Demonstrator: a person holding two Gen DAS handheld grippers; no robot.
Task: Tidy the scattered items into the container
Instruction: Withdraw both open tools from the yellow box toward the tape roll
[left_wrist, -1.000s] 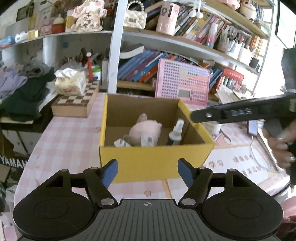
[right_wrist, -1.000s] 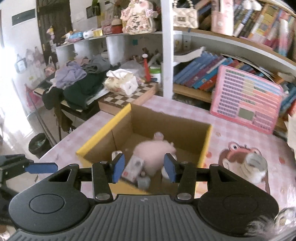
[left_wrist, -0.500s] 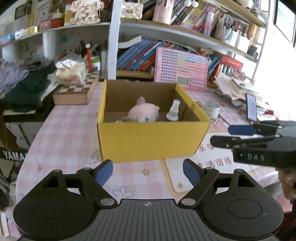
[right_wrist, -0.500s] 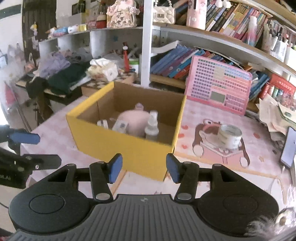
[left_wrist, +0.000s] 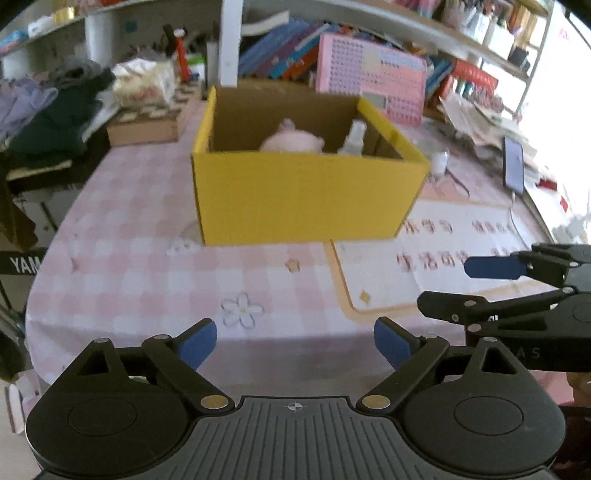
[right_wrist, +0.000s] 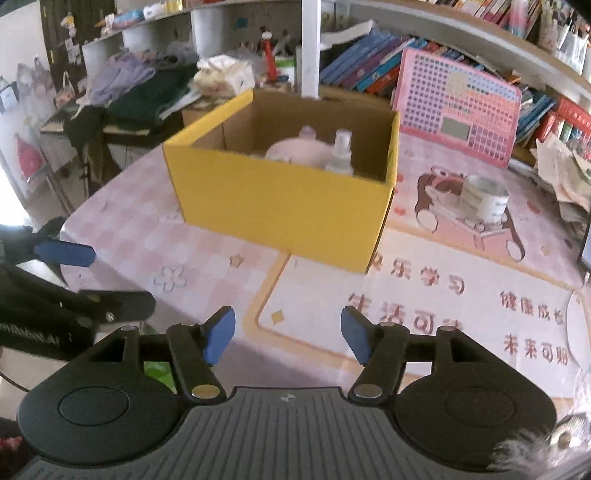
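A yellow cardboard box (left_wrist: 303, 195) stands on the pink checked table (left_wrist: 155, 266); it also shows in the right wrist view (right_wrist: 280, 199). Inside it are a pink plush toy (left_wrist: 291, 142) and a small clear spray bottle (left_wrist: 352, 140), also seen from the right as the plush (right_wrist: 299, 151) and the bottle (right_wrist: 340, 151). My left gripper (left_wrist: 294, 341) is open and empty, near the table's front edge. My right gripper (right_wrist: 288, 334) is open and empty, also back from the box. Each shows in the other's view, the right gripper (left_wrist: 480, 284) and the left gripper (right_wrist: 92, 273).
A roll of tape (right_wrist: 484, 197) sits on a pink mat right of the box. A pink board (right_wrist: 458, 107) leans on the bookshelf behind. A chessboard box (left_wrist: 147, 122) and clothes (left_wrist: 48, 107) lie at the left. A phone (left_wrist: 513, 166) lies at the right.
Both grippers have drawn back from the box toward the table's front edge. The box now looks smaller and farther away in both views.
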